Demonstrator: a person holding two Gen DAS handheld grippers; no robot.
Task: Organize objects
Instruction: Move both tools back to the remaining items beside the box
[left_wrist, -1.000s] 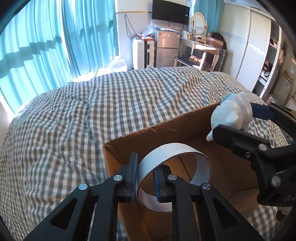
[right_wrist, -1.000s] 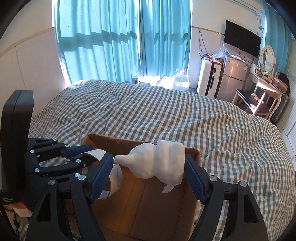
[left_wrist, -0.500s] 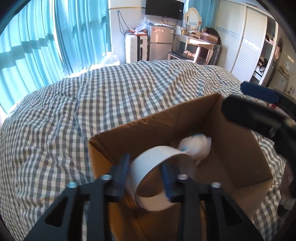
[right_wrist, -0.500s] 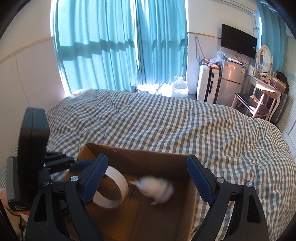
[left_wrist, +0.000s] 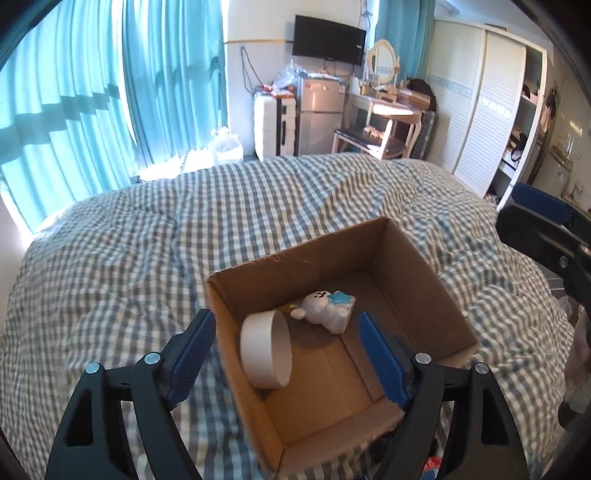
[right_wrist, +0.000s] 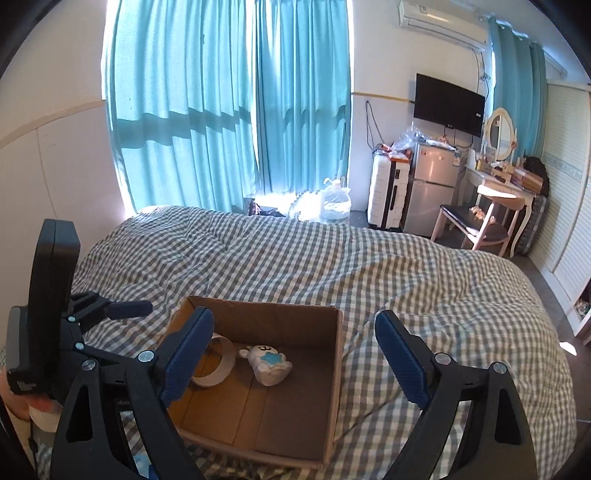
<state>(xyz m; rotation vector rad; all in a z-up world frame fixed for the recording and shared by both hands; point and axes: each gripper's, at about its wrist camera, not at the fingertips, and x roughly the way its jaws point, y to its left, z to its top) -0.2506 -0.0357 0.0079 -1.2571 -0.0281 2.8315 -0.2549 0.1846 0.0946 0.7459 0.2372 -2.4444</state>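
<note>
Now both items sit inside the cardboard box (left_wrist: 413, 266) on the checked bedspread (left_wrist: 129, 258). White tape ring (left_wrist: 264, 349) leans on its edge against the box's left wall, so it stays upright. White bear figurine (left_wrist: 327, 308) lies on its side on the box floor, just beside the ring, apart from the walls. Left gripper (left_wrist: 286, 354) above the box, jaws opening, nothing between the pads. Right gripper (right_wrist: 295, 354) also spread wide and empty. Drop-off looks done; both free for the next object.
</note>
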